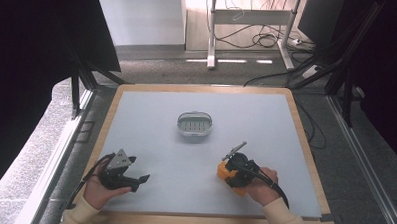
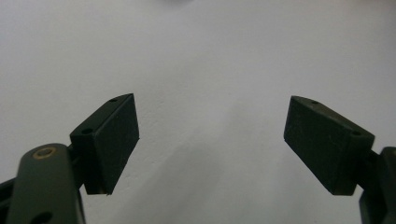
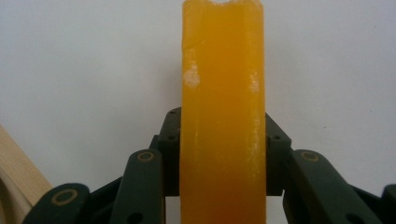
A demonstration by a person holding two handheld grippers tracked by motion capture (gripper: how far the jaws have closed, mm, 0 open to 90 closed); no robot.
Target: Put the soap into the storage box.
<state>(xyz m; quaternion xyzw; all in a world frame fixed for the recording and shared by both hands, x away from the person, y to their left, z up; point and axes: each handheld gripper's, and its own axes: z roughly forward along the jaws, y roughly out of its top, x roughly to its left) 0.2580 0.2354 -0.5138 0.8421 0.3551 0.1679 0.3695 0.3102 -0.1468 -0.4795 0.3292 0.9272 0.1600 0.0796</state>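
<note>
Orange and waxy, the bar (image 3: 222,116) stands clamped between the right gripper's (image 3: 223,140) jaws, whose pads press on its two flat sides in the right gripper view. In the high view the bar (image 1: 226,172) sits at the right gripper (image 1: 233,168) low over the near right part of the grey table (image 1: 185,156), well short of the small white basket (image 1: 194,126) at the middle. The left gripper (image 2: 211,135) rests at the near left, jaws wide apart with bare table between them.
</note>
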